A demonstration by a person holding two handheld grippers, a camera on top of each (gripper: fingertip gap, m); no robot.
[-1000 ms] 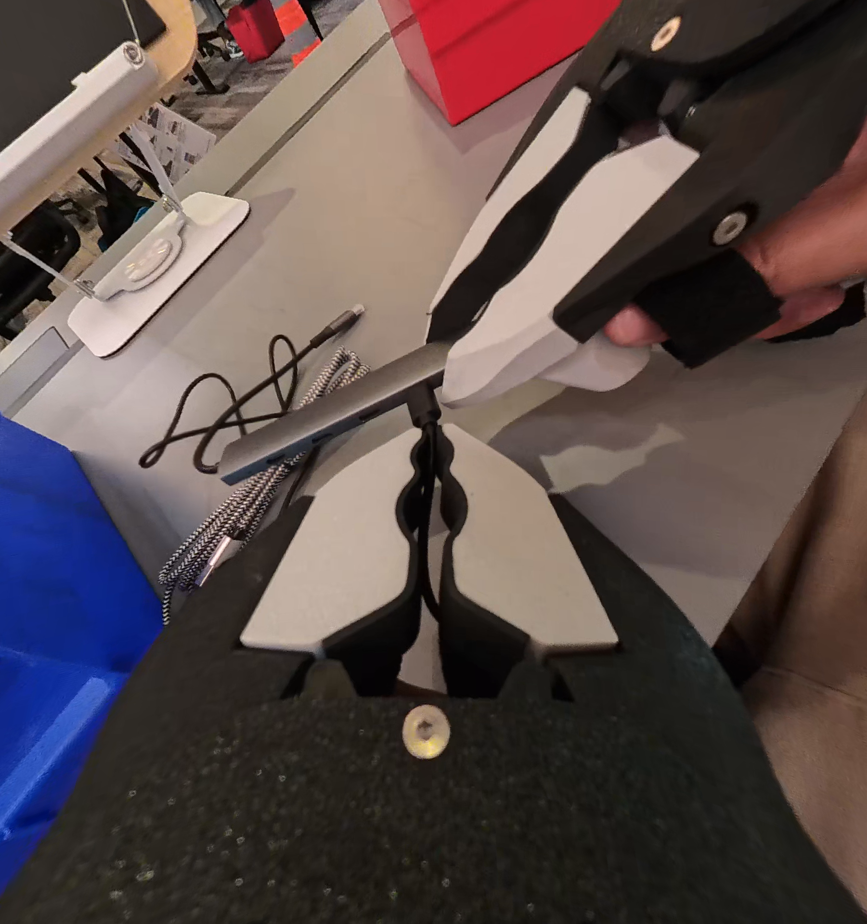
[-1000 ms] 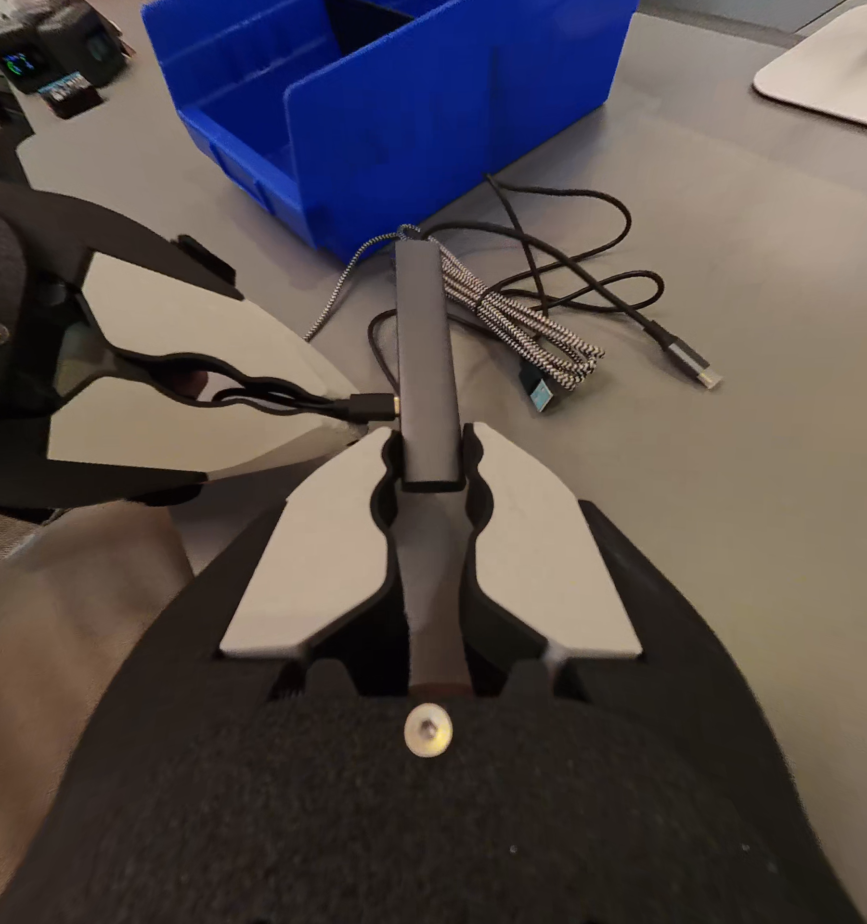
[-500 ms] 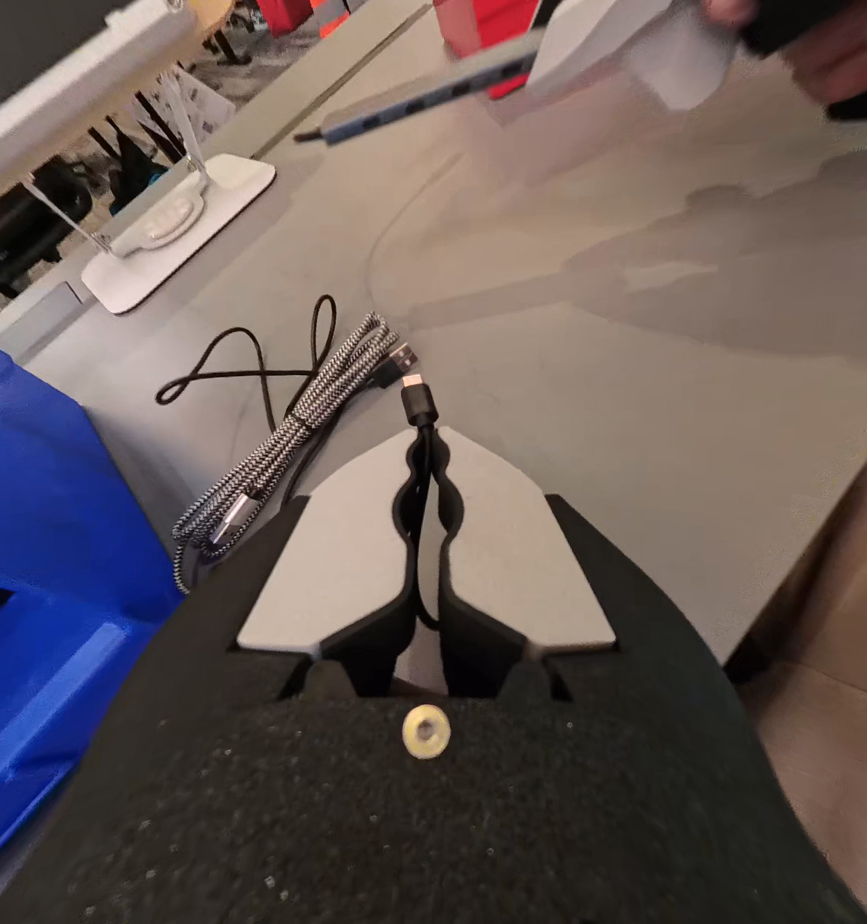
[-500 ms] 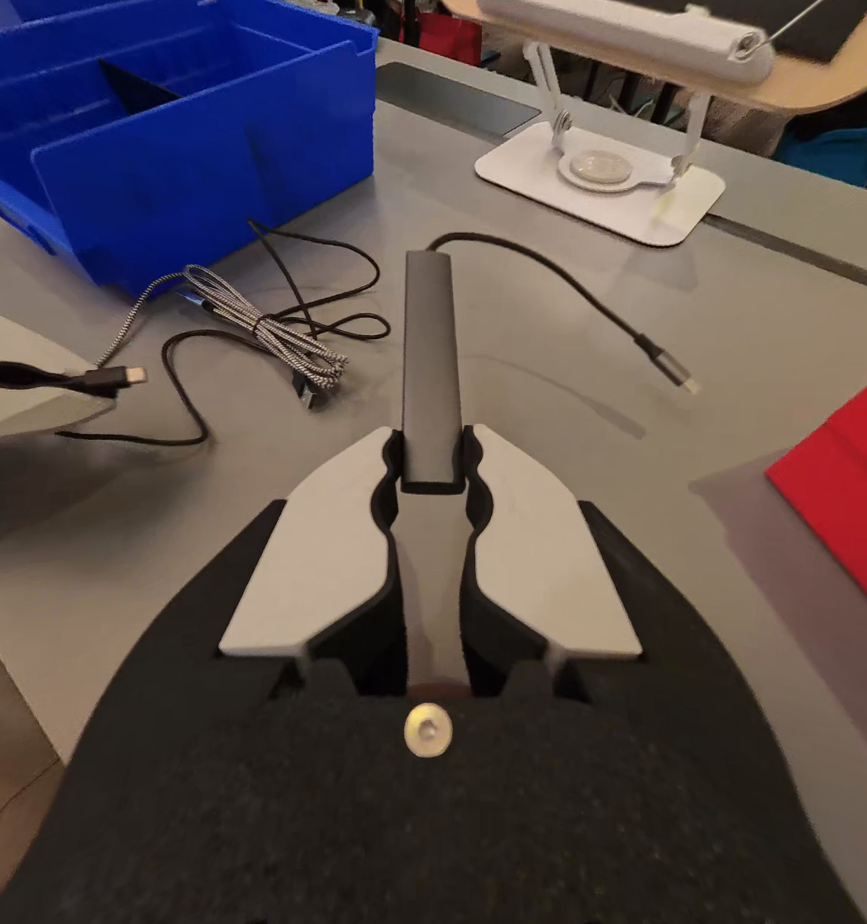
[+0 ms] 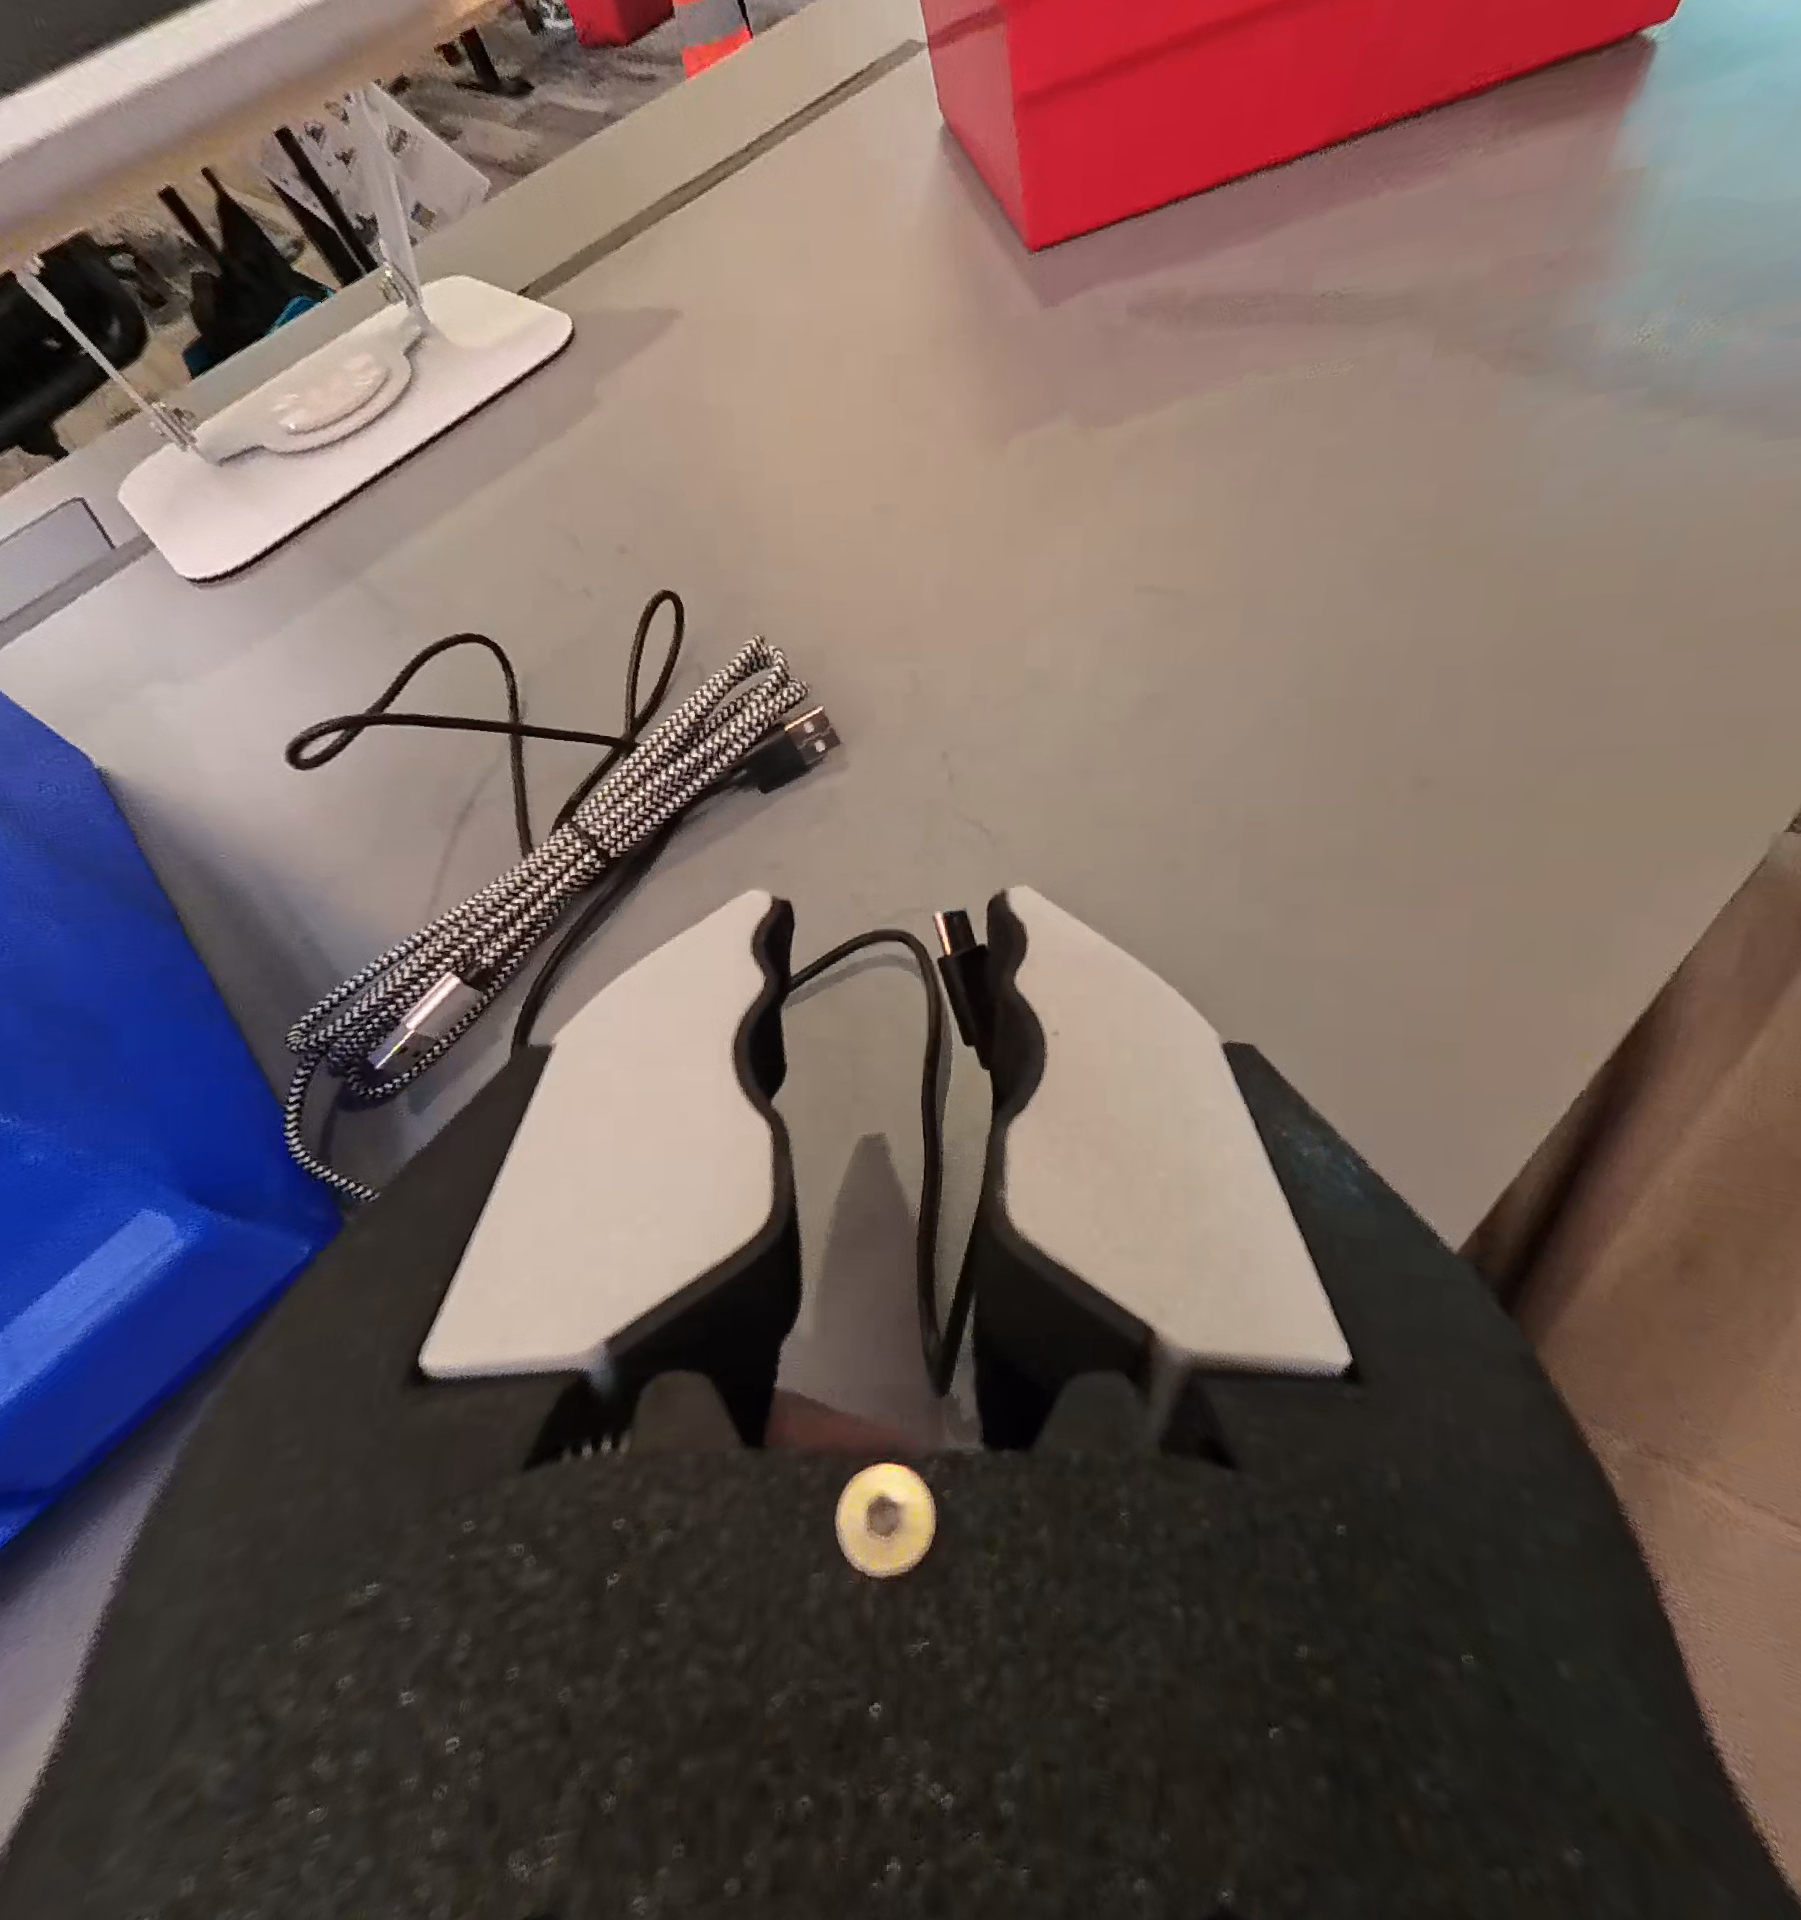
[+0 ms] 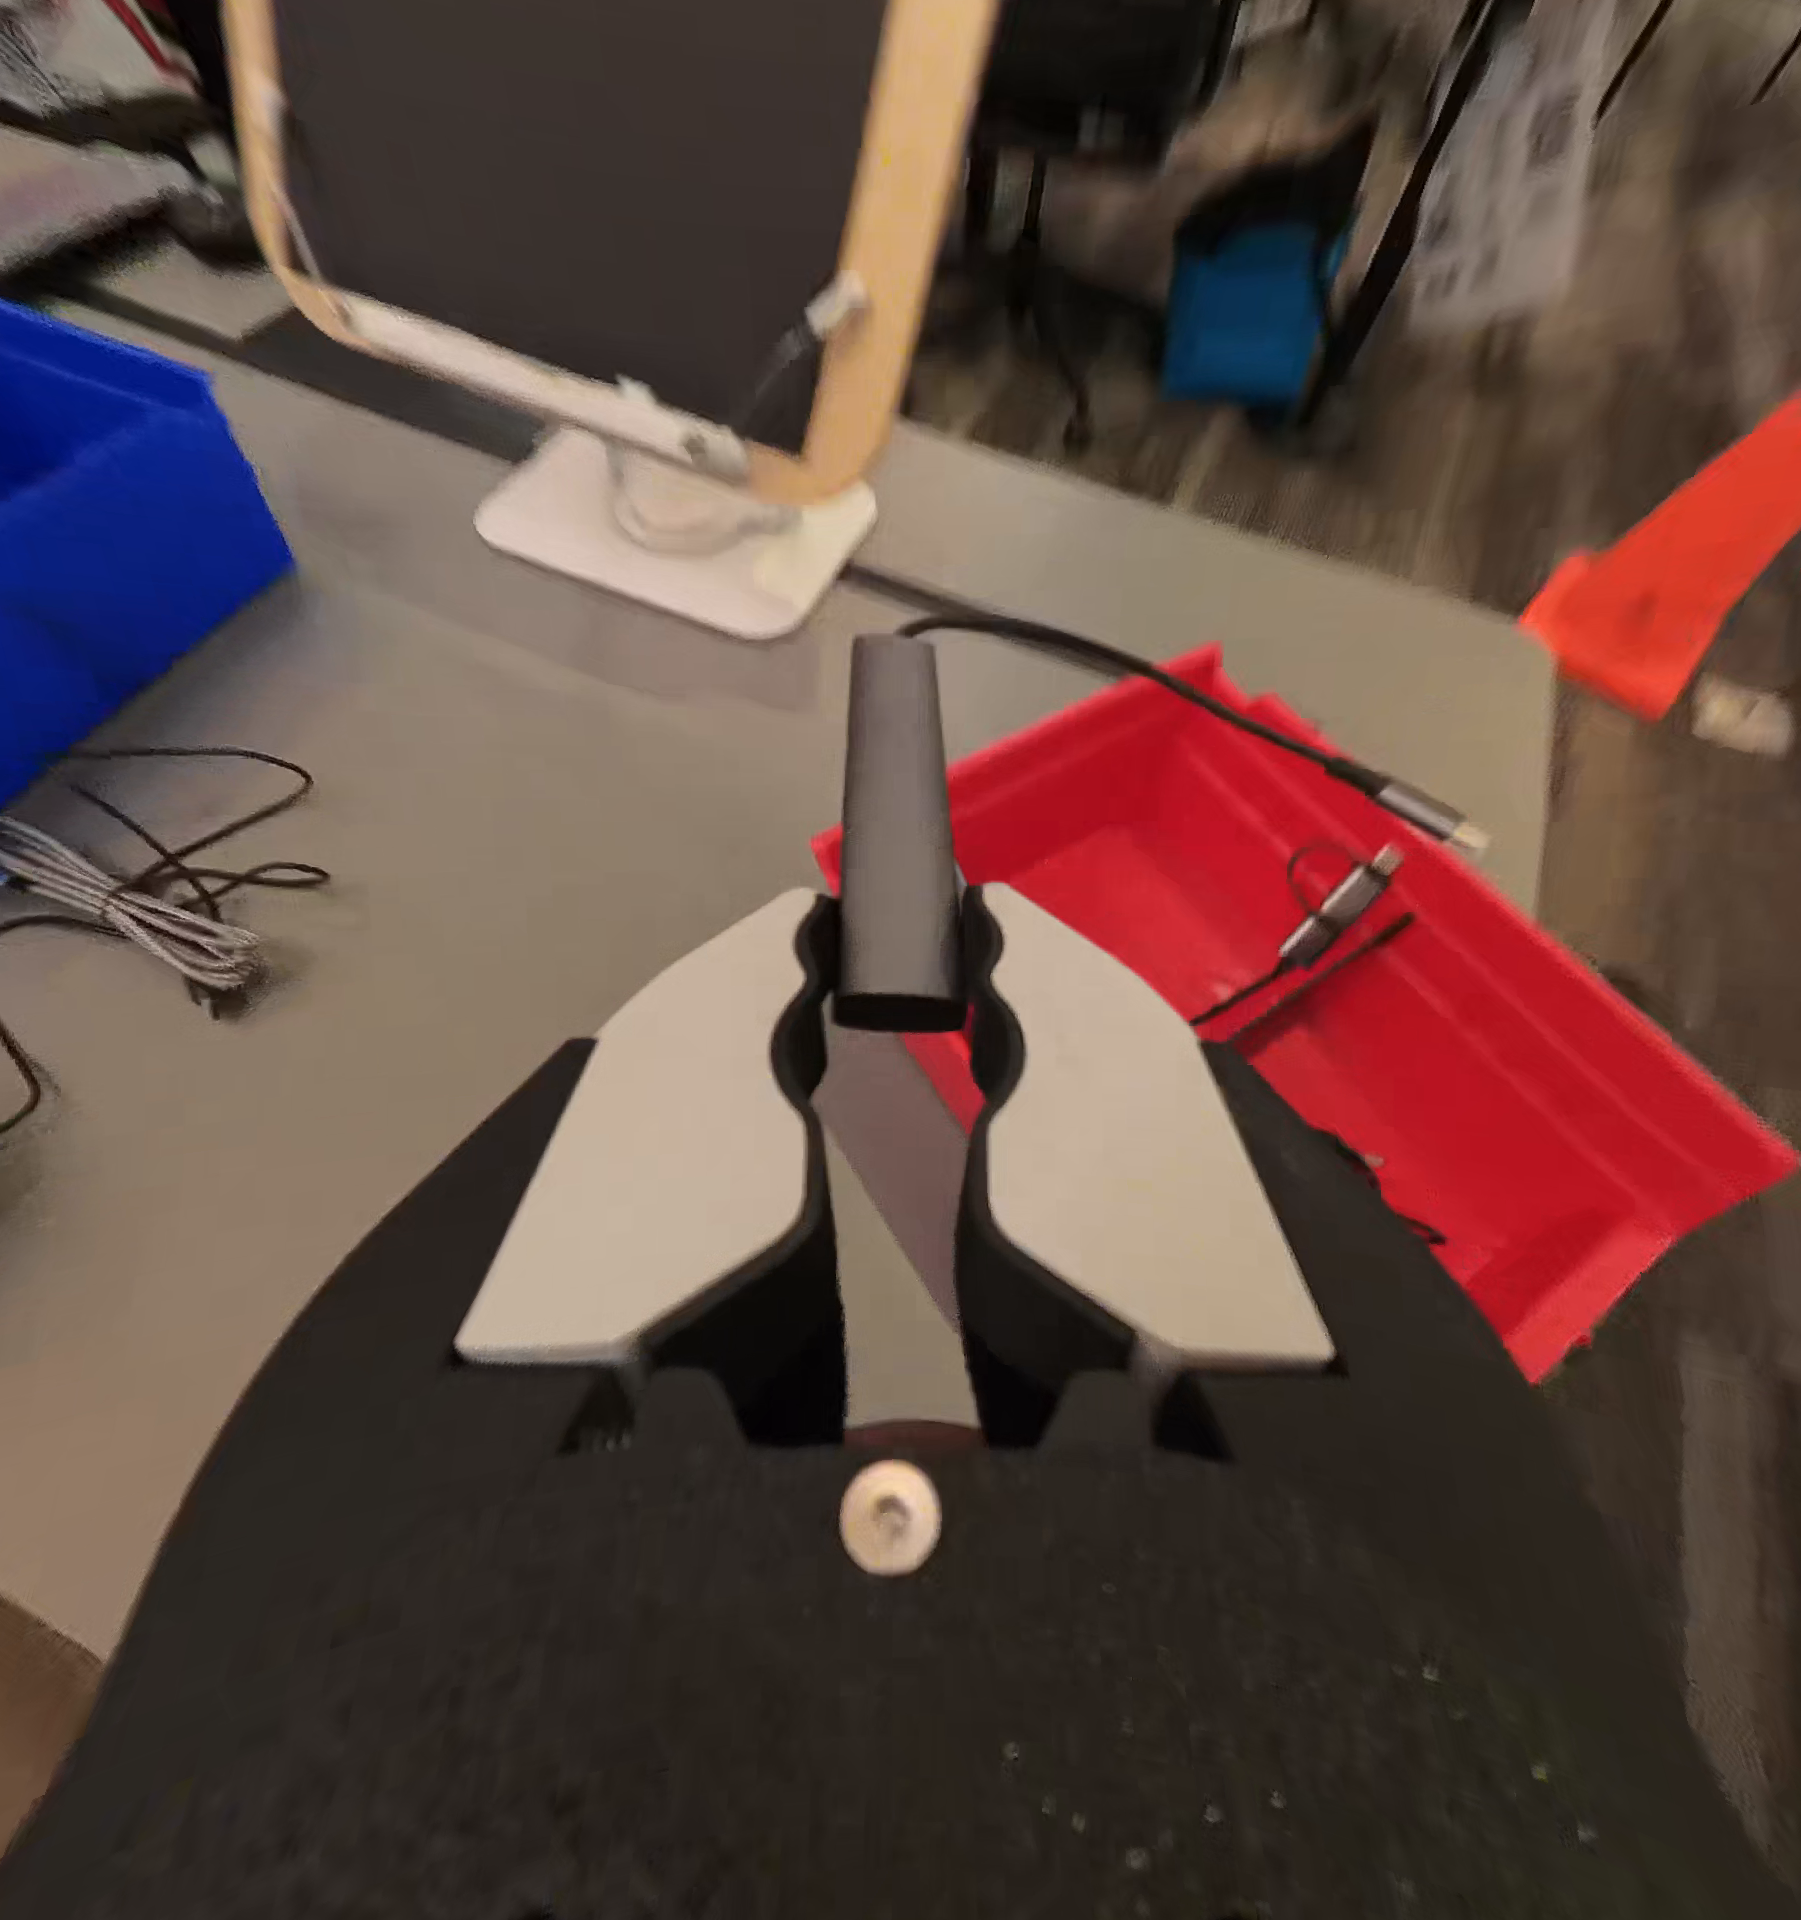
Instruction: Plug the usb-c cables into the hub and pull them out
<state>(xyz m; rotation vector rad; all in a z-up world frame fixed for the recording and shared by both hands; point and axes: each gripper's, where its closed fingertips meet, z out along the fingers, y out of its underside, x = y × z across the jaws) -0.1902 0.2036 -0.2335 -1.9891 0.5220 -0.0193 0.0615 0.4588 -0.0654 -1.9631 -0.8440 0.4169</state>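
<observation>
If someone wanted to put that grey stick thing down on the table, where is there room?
The widest bare patch of the table lies between the red bin, the white stand base and the near edge. It is crowded by the blue bin, where the striped cable bundle and thin black cable sprawl.

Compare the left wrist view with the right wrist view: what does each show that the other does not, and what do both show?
Only the left wrist view shows the left tool, open, with the black USB-C cable lying loose between its fingers. Only the right wrist view shows the right tool shut on the grey hub, and the inside of the red bin holding a small adapter cable. Both show the braided cable bundle, the blue bin, the white stand base and the grey table.
</observation>
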